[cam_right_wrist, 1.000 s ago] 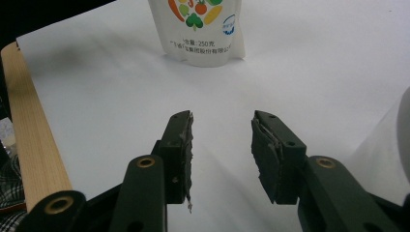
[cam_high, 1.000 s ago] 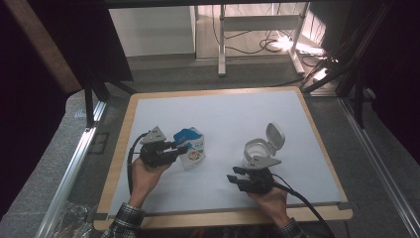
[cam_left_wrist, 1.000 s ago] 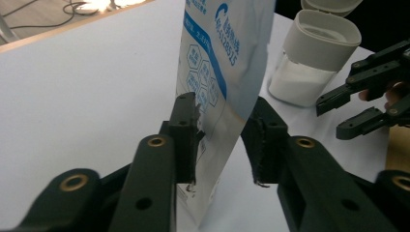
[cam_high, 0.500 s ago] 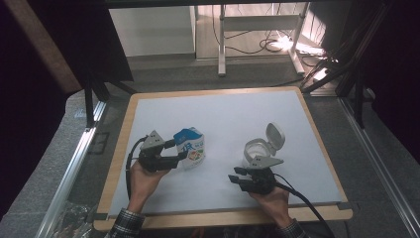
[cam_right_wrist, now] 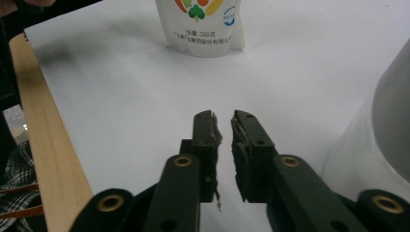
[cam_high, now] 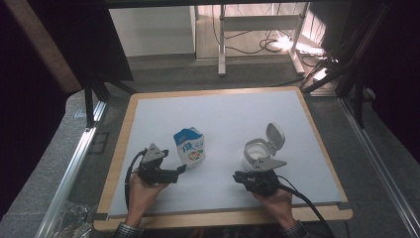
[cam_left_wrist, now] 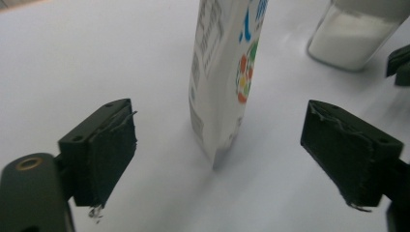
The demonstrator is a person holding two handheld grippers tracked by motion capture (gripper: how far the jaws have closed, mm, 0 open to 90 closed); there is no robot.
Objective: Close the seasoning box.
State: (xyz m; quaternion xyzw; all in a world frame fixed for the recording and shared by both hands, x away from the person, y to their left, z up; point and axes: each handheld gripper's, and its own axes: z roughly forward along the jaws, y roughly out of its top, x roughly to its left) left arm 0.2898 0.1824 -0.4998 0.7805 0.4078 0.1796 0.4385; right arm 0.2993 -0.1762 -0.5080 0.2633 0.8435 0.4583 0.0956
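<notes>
The left gripper (cam_left_wrist: 217,150) is spread wide, jaws flanking the upright carton (cam_left_wrist: 225,72) without contact, apparently positioned to grasp it. The right gripper (cam_right_wrist: 226,130) rests nearly closed and empty beside the open-lidded jar (cam_high: 260,148).

A carton (cam_high: 189,145) stands upright on the white table (cam_high: 223,114), apart from an open-lidded jar (cam_high: 261,147).

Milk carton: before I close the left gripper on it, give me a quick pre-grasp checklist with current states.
1. Left gripper jaws open wide: ok.
2. Milk carton upright on the white table: ok.
3. Carton between the jaws: not ok, it stands just beyond the pads, so advance first.
4. Right gripper clear of the carton, jaws nearly closed and empty: ok.
5. Open-lid jar apart from the carton: ok.
</notes>
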